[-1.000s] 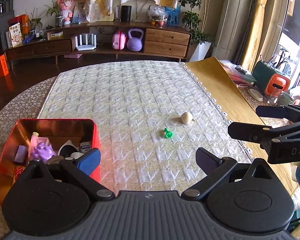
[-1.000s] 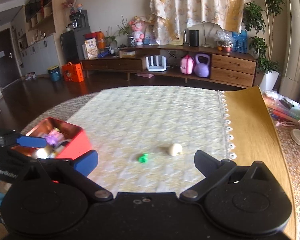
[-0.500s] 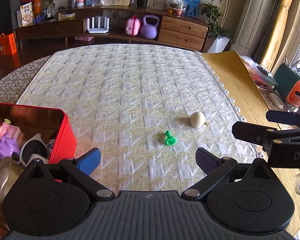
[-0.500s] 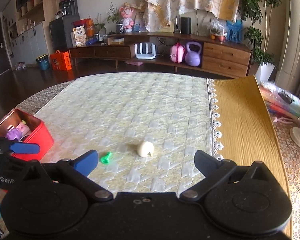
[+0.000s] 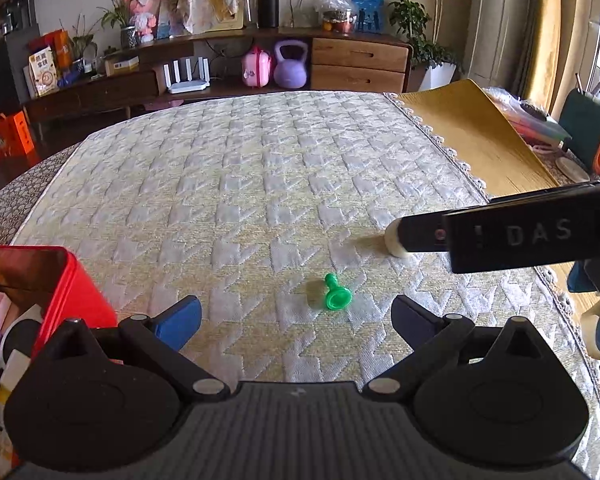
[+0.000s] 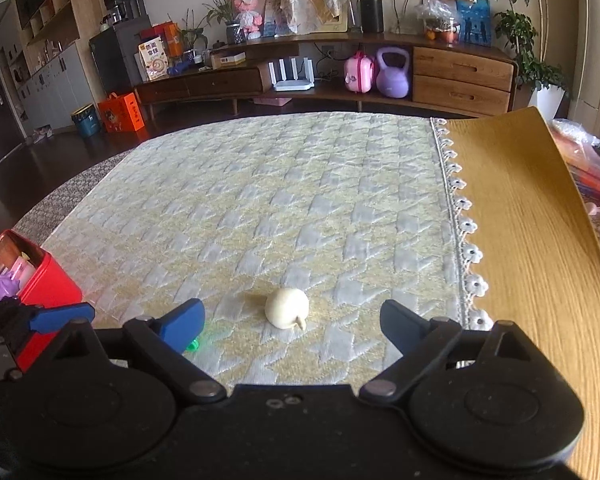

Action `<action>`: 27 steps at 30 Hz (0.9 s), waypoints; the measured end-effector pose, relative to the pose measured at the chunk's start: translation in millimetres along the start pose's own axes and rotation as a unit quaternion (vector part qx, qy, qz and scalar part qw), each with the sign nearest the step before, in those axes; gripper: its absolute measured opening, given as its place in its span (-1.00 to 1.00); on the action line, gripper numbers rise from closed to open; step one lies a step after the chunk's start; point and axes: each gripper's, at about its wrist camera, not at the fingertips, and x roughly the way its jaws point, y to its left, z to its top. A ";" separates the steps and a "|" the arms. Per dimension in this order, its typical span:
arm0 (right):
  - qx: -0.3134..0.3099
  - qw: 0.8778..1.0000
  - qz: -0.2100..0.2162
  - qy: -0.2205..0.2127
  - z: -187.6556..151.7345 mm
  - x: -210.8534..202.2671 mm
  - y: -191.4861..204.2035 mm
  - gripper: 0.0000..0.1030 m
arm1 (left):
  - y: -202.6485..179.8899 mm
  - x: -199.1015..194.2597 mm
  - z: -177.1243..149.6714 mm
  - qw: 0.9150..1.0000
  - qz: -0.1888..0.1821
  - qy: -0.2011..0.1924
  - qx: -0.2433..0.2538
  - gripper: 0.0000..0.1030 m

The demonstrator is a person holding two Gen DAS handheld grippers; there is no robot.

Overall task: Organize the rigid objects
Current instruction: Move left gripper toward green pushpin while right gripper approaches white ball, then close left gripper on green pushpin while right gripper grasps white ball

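Cream egg-shaped piece (image 6: pixel 287 307) lies between the spread-open right hand-held gripper (image 6: pixel 291 321) fingers, untouched. Left hand-held gripper (image 5: pixel 296 317) gapes too, green peg (image 5: pixel 335 293) before it

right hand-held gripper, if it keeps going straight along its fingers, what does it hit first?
Most likely the cream egg-shaped object. It lies on the quilted cloth just ahead of the open right hand-held gripper, roughly centred between the fingers. Depth is unclear, so it could pass over it.
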 end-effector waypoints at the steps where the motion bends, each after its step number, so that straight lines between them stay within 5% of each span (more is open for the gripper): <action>1: -0.001 1.000 0.002 0.003 0.0 3.7 -0.2 0.75 | -1.9 2.4 -0.6 1.000 -0.001 0.002 0.003 0.96; 5: -0.005 1.000 0.008 0.009 0.2 13.5 0.4 0.62 | -6.4 6.6 -2.1 1.000 -0.008 -0.004 0.010 0.96; 20: -0.019 1.000 0.008 0.019 -2.8 33.5 3.1 -0.04 | -19.6 16.3 -4.2 0.999 -0.023 -0.007 0.040 -0.14; 27: -0.025 1.000 -0.006 0.016 -3.7 32.8 6.1 -0.37 | -19.7 15.8 -4.2 0.999 -0.025 -0.009 0.038 -0.44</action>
